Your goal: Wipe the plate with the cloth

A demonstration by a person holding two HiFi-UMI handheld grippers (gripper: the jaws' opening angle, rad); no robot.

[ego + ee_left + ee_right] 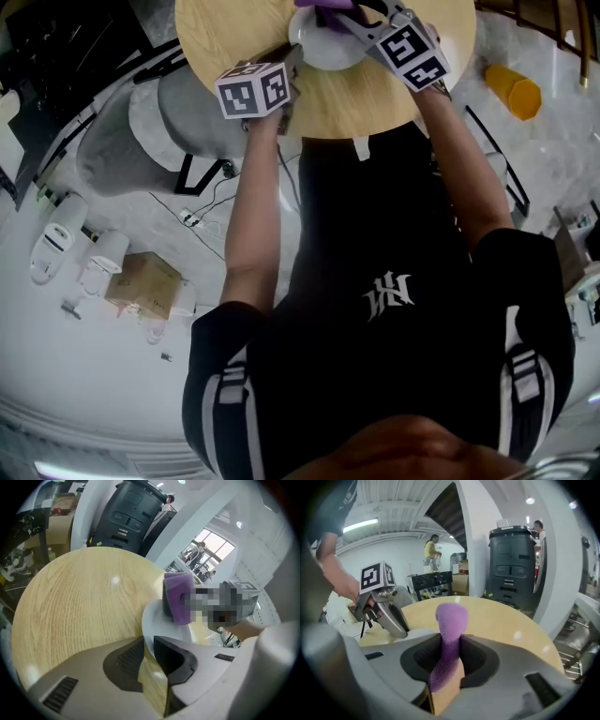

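Note:
A white plate point(323, 45) lies on the round wooden table point(234, 33). My left gripper point(292, 64) reaches it from the near left, and in the left gripper view the left gripper point(149, 641) is shut on the plate's point(157, 616) near rim. The purple cloth point(449, 620) stands up between the pads of my right gripper point(450, 641), which is shut on it. In the head view the right gripper point(342, 21) comes in from the right, with the cloth point(323, 4) over the plate's far side. The cloth point(178, 598) hangs just above the plate; contact is not clear.
A tall black bin point(515, 564) stands beyond the table. On the pale floor lie a yellow object point(513, 91), a cardboard box point(142, 281), white devices point(56, 246), cables, and a grey round base point(141, 131) beside the table. People stand in the background.

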